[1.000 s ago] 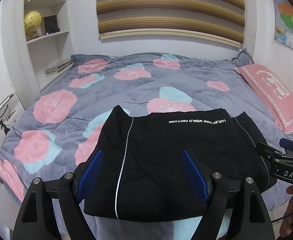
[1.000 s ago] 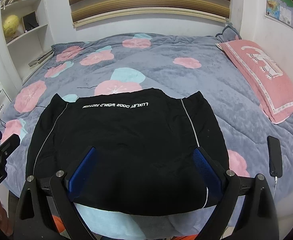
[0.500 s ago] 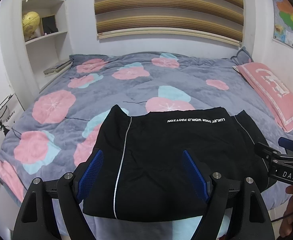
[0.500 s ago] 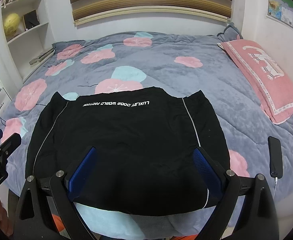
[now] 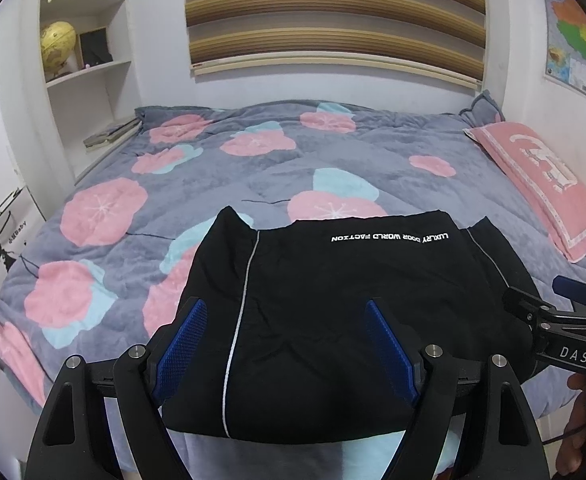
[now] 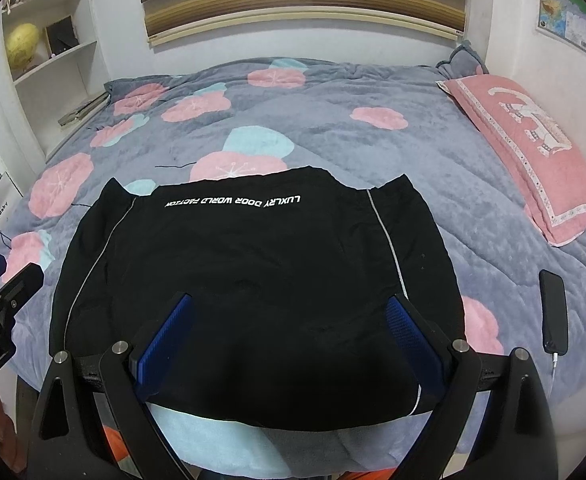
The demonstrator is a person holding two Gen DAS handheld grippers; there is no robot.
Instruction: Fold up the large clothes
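Observation:
A black garment [image 5: 333, 320] with thin pale side stripes and white lettering lies folded into a rough rectangle at the near edge of the bed; it also shows in the right wrist view [image 6: 253, 288]. My left gripper [image 5: 285, 340] is open and empty, held above the garment's near left part. My right gripper [image 6: 289, 336] is open and empty, held above its near right part. Each gripper shows at the edge of the other's view: the right one [image 5: 553, 320], the left one [image 6: 1, 300].
The bed has a grey quilt [image 5: 213, 168] with pink and blue flowers. A pink pillow [image 6: 533, 140] lies at the right. A black phone [image 6: 555, 312] on a cable lies right of the garment. White shelves [image 5: 89, 72] stand at the left.
Both views have drawn back and up very slightly from the garment. The garment has not moved and both grippers stay open.

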